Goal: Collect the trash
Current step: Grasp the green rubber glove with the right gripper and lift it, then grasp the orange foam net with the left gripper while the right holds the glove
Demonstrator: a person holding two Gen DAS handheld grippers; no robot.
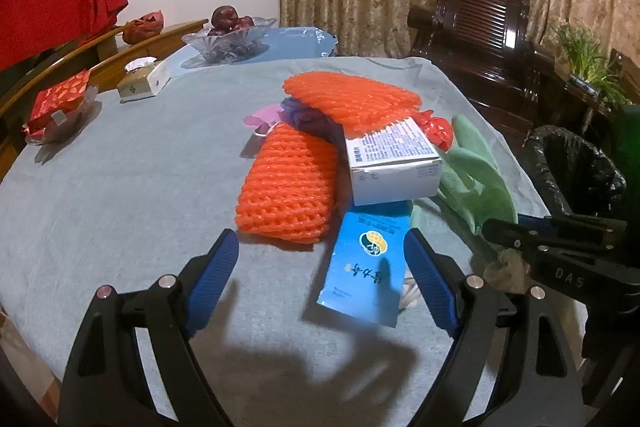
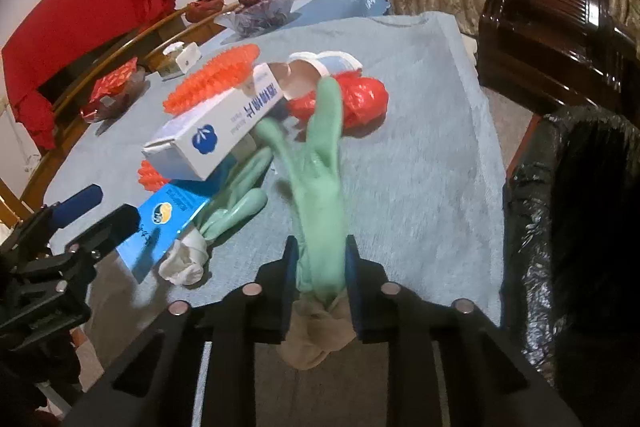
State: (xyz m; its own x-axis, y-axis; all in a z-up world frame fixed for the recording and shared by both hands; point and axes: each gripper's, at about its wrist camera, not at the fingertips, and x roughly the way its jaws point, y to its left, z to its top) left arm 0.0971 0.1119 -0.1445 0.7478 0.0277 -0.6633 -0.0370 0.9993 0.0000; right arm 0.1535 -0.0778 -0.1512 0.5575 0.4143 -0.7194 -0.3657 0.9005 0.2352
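A pile of trash lies on the grey tablecloth: two orange foam nets, a white box, a blue packet, a red plastic bag and green rubber gloves. My left gripper is open just above the cloth, its right finger beside the blue packet. My right gripper is shut on a green glove and lifts it; the glove's fingers point toward the pile. A second green glove lies by the packet. The right gripper also shows in the left wrist view.
A bin with a black liner stands off the table's right edge, also in the left wrist view. A glass fruit bowl, a tissue box and a red snack bowl sit far left. A dark wooden chair stands behind.
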